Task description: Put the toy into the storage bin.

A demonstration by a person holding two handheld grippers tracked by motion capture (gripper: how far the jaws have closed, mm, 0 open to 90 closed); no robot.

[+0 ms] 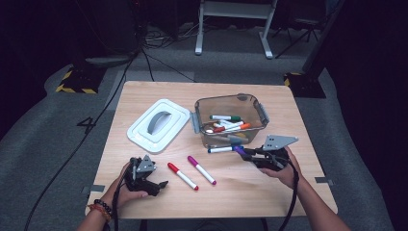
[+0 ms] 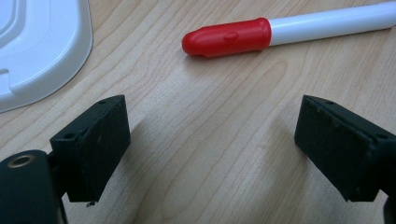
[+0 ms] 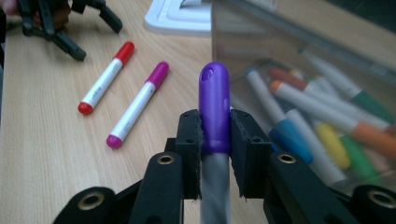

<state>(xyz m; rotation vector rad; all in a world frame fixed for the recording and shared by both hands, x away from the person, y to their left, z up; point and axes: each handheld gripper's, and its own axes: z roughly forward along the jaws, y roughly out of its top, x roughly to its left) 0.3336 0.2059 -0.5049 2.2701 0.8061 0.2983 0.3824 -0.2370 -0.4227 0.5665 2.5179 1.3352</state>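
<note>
A clear bin (image 1: 257,111) of markers is set on the tabletop (image 1: 240,187), with its white lid (image 1: 158,126) laid flat to its left. Between lid and bin, nearer the person, a red marker (image 1: 182,175) and a pink marker (image 1: 201,170) are laid side by side, apart from each other. The bin's front wall is seen just beside the right claw (image 1: 246,153), and the blue marker (image 1: 220,149) lies at the foot of that wall.

A purple marker (image 3: 214,109) is pinched in the right claw (image 3: 215,130), gripped at the base of its cap, just in front of the bin. In the high view its long axis is set roughly level, with the cap pointed left towards the pink marker.

The left claw (image 2: 212,140) is held spread over bare wood, with nothing between its jaws; the red marker's cap (image 2: 227,37) is seen just ahead.
</note>
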